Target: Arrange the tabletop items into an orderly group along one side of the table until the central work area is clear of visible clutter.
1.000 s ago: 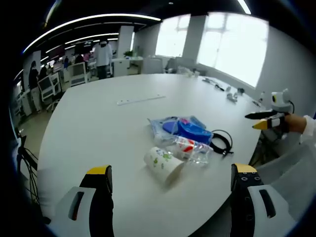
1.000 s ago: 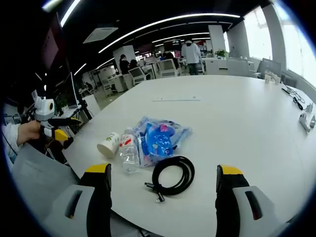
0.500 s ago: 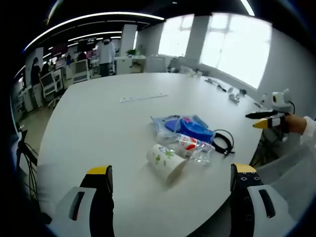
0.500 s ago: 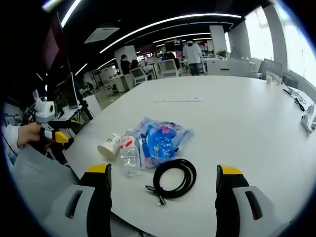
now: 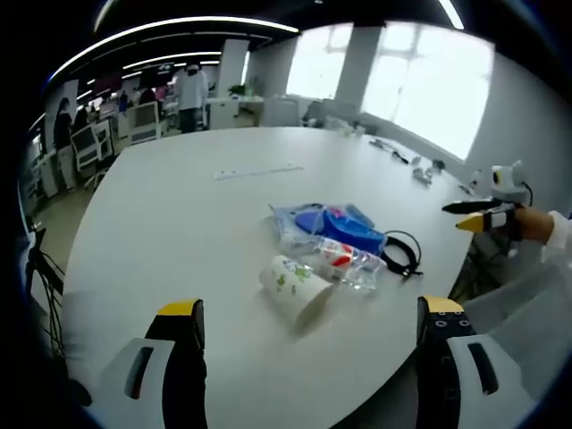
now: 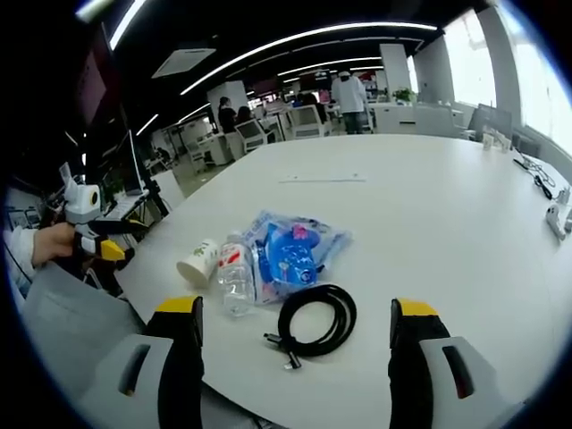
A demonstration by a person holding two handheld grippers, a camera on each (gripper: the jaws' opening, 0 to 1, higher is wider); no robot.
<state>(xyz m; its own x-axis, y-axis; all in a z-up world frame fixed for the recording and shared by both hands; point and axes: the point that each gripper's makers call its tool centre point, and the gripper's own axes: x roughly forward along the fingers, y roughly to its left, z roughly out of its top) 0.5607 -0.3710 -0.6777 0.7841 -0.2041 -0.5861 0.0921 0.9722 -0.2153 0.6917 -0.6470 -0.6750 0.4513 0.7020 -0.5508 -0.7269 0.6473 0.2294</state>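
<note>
On the big white table (image 5: 179, 206) lie a paper cup (image 5: 293, 288) on its side, a crushed clear bottle (image 5: 349, 264) with a red label, a blue plastic bag (image 5: 327, 227) and a coiled black cable (image 5: 402, 254). My left gripper (image 5: 308, 323) stands open just short of the cup, nothing between its fingers. The right gripper view has the same cup (image 6: 197, 262), bottle (image 6: 234, 275), bag (image 6: 290, 249) and cable (image 6: 313, 320). My right gripper (image 6: 290, 323) is open just before the cable. Each view shows the other gripper (image 5: 483, 214) held off the table's edge in a hand (image 6: 94, 237).
A white strip (image 5: 257, 170) lies further along the table (image 6: 429, 206). Small devices and cords (image 5: 420, 172) sit near the window edge (image 6: 556, 214). Desks, chairs and standing people (image 5: 189, 89) fill the office behind. A pale sleeve (image 5: 527, 304) lies low on the right.
Both views have shifted only slightly with the hands. The items on the table lie where they were, and both grippers stay open.
</note>
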